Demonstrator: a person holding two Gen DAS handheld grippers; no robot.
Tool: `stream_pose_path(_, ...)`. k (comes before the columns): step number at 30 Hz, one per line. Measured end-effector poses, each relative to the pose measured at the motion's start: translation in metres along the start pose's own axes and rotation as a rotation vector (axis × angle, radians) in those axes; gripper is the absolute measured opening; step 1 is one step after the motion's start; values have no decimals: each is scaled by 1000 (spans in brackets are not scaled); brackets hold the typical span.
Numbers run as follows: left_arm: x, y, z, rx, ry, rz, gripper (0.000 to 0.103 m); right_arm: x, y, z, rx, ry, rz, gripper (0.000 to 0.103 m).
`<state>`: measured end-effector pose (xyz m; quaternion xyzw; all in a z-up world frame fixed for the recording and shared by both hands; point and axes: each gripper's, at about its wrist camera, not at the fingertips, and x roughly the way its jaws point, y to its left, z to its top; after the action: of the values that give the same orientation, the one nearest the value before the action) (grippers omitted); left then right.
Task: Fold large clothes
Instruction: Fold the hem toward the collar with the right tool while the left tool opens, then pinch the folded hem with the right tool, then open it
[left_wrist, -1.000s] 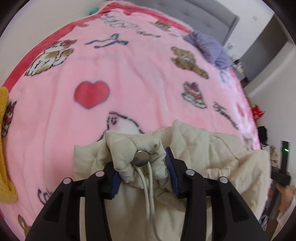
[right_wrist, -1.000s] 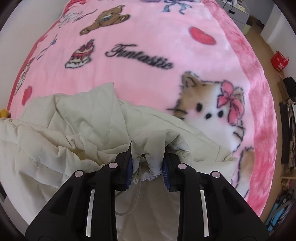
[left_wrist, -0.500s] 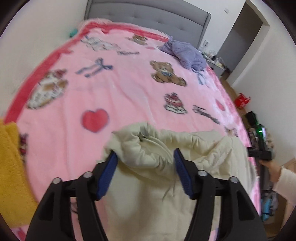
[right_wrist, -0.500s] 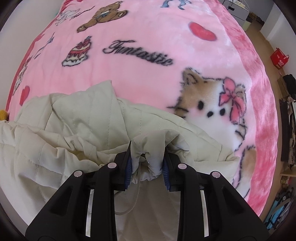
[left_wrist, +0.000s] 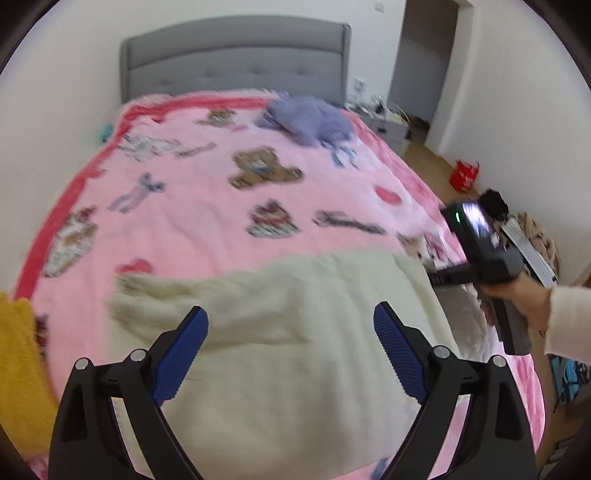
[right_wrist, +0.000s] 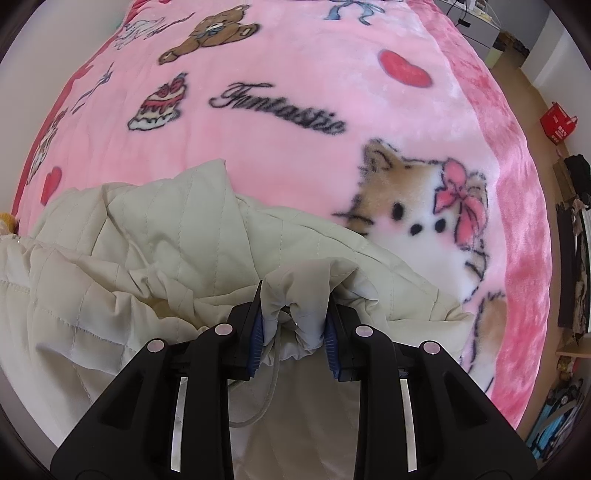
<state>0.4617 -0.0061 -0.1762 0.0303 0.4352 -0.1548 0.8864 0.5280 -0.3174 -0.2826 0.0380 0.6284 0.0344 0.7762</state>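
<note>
The left gripper (left_wrist: 291, 325) has its two blue fingers (left_wrist: 181, 354) spread far apart. Nothing is between them. They hang above the cream jacket (left_wrist: 295, 332), and the picture from this side is blurry.

The right gripper (right_wrist: 294, 317) has its fingers (right_wrist: 256, 334) pinching a bunched-up bit of the cream jacket (right_wrist: 155, 258). The bit is a gathered edge with a thin cord (right_wrist: 269, 387) hanging down from it in a loop. The fingers press on both sides of this bunch.

The jacket is big, puffy and stitched in lines. It lies on the near part of the bed, on top of a pink blanket (right_wrist: 295, 74). It is crumpled, with one flap standing up a little toward the middle of the bed.

The pink blanket covers the whole bed. It has pictures on it: a white and tan cat with a pink bow (right_wrist: 428, 210) just beside the jacket, a curly black word (right_wrist: 277, 109), a cake (right_wrist: 159, 105), a brown teddy bear (right_wrist: 210, 33) and a red heart (right_wrist: 404, 68).

In the left view, the right gripper (left_wrist: 480, 251) shows at the right edge of the bed, held in a hand (left_wrist: 524, 295). A purple cloth (left_wrist: 306, 120) lies near the far end of the bed, in front of a gray headboard (left_wrist: 236, 55). A yellow cloth (left_wrist: 18, 369) is at the left side. A red bag (left_wrist: 463, 175) sits on the floor by the wall.
</note>
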Motion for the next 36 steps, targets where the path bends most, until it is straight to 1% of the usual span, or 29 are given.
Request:
stream_pose_path(2,23,-4,-7,-35,38,3,89,-2,-1,-1,5,-5,9,27)
stream_pose_path(3,42,-1,-11,-82,78,3,89,-4,-2,-2,5,-7,13,27)
stream_pose_path(6,68,16,-20,-204,124,-41,88,-12,-4,-6,1,-11,-3,28)
stream_pose_path(7,76,21,-21,-235,144,-48,88,-19,-7,-8,10,-26,7,28)
stream_pose_path(8,81,24,-22,-246,158,-50,88,-26,-8,-9,18,-46,24,30)
stream_pose_path(10,92,22,-23,-224,180,-28,88,-45,-16,-11,41,-98,70,36)
stream_pose_path(11,96,20,-23,-206,185,-19,88,-53,-19,-13,55,-116,96,44)
stream_pose_path(12,101,18,-23,-188,183,-5,89,-65,-23,-15,70,-149,128,46)
stream_pose_path(13,104,19,-24,-191,186,-4,90,-74,-25,-18,78,-173,145,48)
stream_pose_path(14,107,20,-25,-200,195,-4,90,-88,-29,-23,90,-212,183,55)
stream_pose_path(15,110,21,-24,-209,201,-3,90,-102,-30,-29,94,-258,212,69)
stream_pose_path(16,110,22,-25,-215,201,-3,91,-117,-30,-37,93,-324,202,76)
stream_pose_path(17,111,22,-25,-218,198,0,91,-127,-29,-44,88,-370,187,91)
stream_pose_path(18,113,23,-25,-219,195,1,91,-139,-28,-51,84,-425,177,94)
stream_pose_path(19,114,23,-25,-220,193,2,91,-153,-27,-61,87,-484,191,94)
stream_pose_path(20,116,23,-26,-222,191,2,91,-161,-25,-68,82,-525,214,94)
stream_pose_path(21,116,23,-26,-223,189,3,92,-169,-20,-74,59,-574,227,92)
stream_pose_path(22,117,23,-27,-222,187,3,92,-174,-7,-78,-9,-602,231,90)
stream_pose_path(23,117,23,-27,-222,185,3,92,-173,6,-77,-90,-596,230,80)
stream_pose_path(24,116,23,-28,-224,180,2,92,-168,25,-76,-191,-568,226,62)
stream_pose_path(25,115,23,-28,-224,173,2,92,-162,39,-75,-257,-538,234,55)
stream_pose_path(26,114,23,-29,-222,167,1,92,-151,57,-74,-335,-493,244,38)
stream_pose_path(27,113,23,-31,-222,162,1,92,-140,73,-74,-394,-466,225,26)
stream_pose_path(28,112,23,-31,-222,157,0,92,-129,86,-74,-455,-434,205,22)
stream_pose_path(29,111,24,-32,-223,150,-3,92,-121,94,-74,-487,-418,182,14)
stream_pose_path(31,111,25,-33,-223,139,-10,92,-101,102,-70,-512,-384,115,10)
stream_pose_path(33,113,27,-36,-227,125,-19,93,-81,95,-64,-487,-354,47,0)
stream_pose_path(34,113,28,-37,-231,115,-25,93,-67,88,-58,-464,-316,42,0)
stream_pose_path(36,117,29,-39,-230,111,-20,93,-47,81,-53,-443,-261,75,0)
